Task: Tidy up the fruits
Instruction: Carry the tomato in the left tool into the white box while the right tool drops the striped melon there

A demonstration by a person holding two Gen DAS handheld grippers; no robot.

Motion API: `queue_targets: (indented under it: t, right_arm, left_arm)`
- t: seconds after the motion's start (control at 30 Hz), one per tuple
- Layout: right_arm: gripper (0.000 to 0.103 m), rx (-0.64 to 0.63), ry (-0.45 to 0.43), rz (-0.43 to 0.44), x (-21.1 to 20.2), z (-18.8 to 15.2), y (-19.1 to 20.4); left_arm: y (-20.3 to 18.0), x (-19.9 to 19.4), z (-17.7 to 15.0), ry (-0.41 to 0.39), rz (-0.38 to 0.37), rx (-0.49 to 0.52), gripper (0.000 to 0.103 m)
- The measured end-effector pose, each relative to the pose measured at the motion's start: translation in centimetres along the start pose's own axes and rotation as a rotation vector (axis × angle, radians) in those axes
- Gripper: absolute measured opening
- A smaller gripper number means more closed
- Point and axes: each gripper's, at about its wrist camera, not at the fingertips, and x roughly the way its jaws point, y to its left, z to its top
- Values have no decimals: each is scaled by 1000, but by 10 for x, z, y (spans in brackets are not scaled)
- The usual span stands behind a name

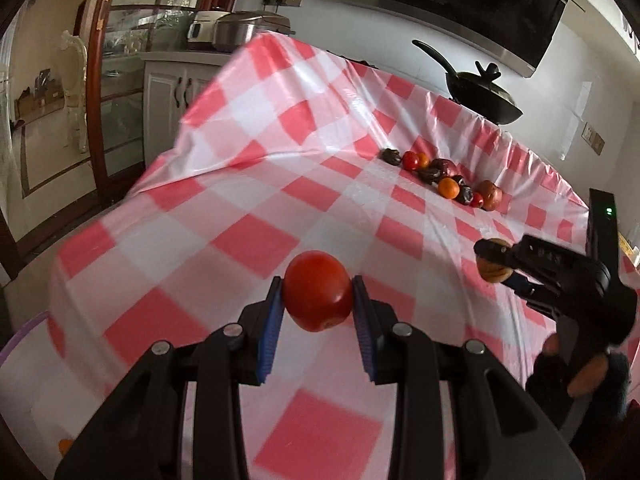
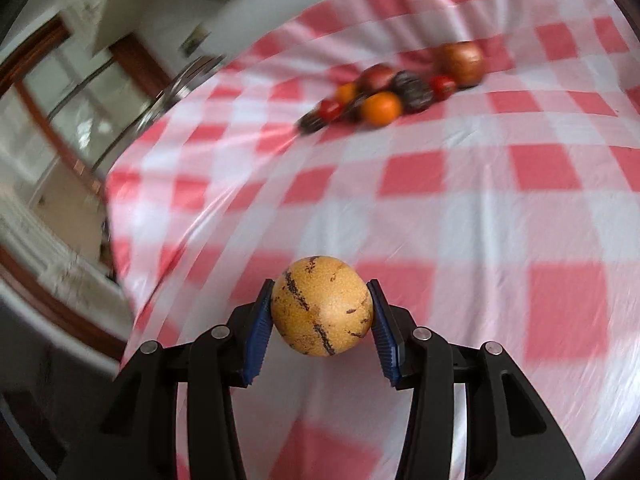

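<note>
My left gripper (image 1: 318,300) is shut on a red tomato (image 1: 318,290), its blue pads pressed against both sides, above the red-and-white checked tablecloth (image 1: 248,200). My right gripper (image 2: 322,312) is shut on a tan round fruit (image 2: 322,306) with dark streaks. The left wrist view also shows that right gripper (image 1: 494,260) at the right edge, carrying the tan fruit (image 1: 496,274), a person's hand (image 1: 588,376) around its handle. A row of several fruits (image 1: 444,180), red, orange and dark, lies far back on the cloth. In the right wrist view the same fruits (image 2: 396,88) look blurred.
A black wok with a lid (image 1: 484,92) stands at the back right beyond the cloth. A metal cooker (image 1: 236,30) sits on a white cabinet (image 1: 168,88) at the back left. The cloth drops off at the table's left edge (image 1: 80,248). Something orange (image 1: 64,446) shows at the bottom left.
</note>
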Motion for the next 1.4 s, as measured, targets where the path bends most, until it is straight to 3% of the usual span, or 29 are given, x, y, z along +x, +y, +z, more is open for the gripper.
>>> queue_targets:
  t: [0.2,0.43,0.73,1.0,1.23,1.4]
  right_arm:
    - [45,-206,50,10,-12,-56,58]
    - [45,-374,66,41,-24,-93,100]
    - [46,-567,146,176,-21,-147,154]
    - [46,-840,254,315,-20,-221,203]
    - [46,-1013,414,314,9,-282,214]
    - [46,-1038,534,255,46,-311,204]
  left_arm:
    - [20,-24,-14,-18,-1,2,34]
    - [54,-46,-35,-19,19,-32,34]
    - [123,-77,-66,-30,117,-164,34]
    - [185,-77,-119,83,269,-276,34]
    - [231,-69,-150,184,392,-407,34]
    - [247,-60,-169,244,471,-442,34]
